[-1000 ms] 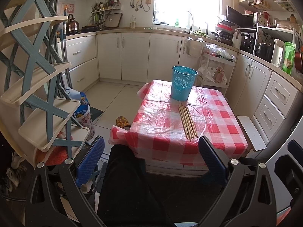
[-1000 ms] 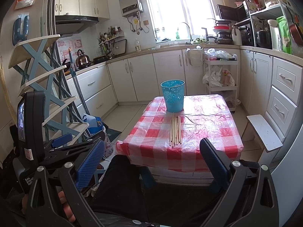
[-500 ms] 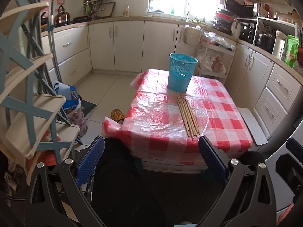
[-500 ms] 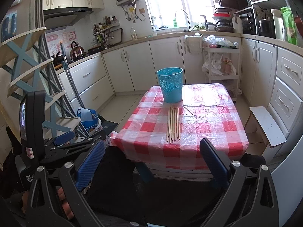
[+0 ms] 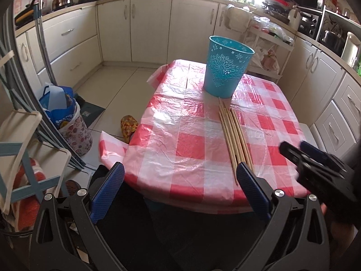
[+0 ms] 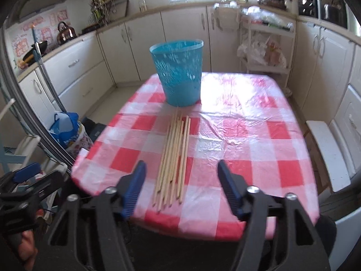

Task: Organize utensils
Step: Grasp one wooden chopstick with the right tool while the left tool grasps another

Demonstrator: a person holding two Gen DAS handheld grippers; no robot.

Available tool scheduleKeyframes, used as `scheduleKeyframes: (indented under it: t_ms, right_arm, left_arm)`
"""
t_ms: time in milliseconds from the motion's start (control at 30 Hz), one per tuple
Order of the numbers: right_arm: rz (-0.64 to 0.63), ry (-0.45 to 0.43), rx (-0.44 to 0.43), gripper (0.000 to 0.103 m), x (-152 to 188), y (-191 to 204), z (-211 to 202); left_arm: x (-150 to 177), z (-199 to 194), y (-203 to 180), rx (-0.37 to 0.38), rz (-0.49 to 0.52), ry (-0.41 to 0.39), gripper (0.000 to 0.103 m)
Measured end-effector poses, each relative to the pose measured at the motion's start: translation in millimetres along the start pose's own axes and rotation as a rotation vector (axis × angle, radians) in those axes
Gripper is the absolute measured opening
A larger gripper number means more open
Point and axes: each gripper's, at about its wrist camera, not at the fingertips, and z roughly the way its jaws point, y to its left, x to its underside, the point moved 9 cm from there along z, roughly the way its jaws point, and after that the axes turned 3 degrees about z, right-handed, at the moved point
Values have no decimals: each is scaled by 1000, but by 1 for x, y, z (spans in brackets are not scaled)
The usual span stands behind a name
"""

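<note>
Several long wooden sticks [image 5: 234, 133] [image 6: 176, 153] lie side by side on the red-and-white checked tablecloth [image 5: 180, 140] [image 6: 248, 146]. Their far ends reach an upright teal bucket [image 5: 225, 67] [image 6: 180, 74]. My left gripper [image 5: 180, 168] hangs open and wide over the table's near edge, left of the sticks, with nothing between its fingers. My right gripper [image 6: 181, 164] hovers above the sticks' near ends with its jaws closing. The sticks lie between its blue pads [image 6: 135, 187], untouched. In the left wrist view the right gripper [image 5: 315, 164] shows at the table's right corner.
A white stool [image 6: 327, 151] stands right of the table. Floor bags [image 5: 65, 117] and a folding rack [image 5: 22, 135] crowd the left. A slipper [image 5: 128, 124] lies beside the table. Cabinets and a white trolley [image 6: 266, 33] line the back.
Both grippers have moved forward and down toward the table. The right jaws have narrowed from wide open, and the right gripper has come into the left wrist view.
</note>
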Motion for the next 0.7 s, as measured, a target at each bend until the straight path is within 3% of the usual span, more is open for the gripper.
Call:
scheduleKeyframes:
  t_ms: [133, 333, 500, 700]
  right_arm:
    - [8, 93, -38, 34, -15, -7, 70]
    - [-41, 167, 18, 19, -31, -17, 130]
    - [-60, 210, 30, 16, -30, -22, 154]
    - [-144, 217, 66, 8, -33, -33, 154]
  left_arm:
    - [-12, 31, -3, -5, -1, 32, 95]
    - [-28, 73, -10, -5, 2, 63, 95]
    - [-43, 105, -18, -2, 3, 81, 95]
    - [-51, 143, -37, -1, 37, 109, 95]
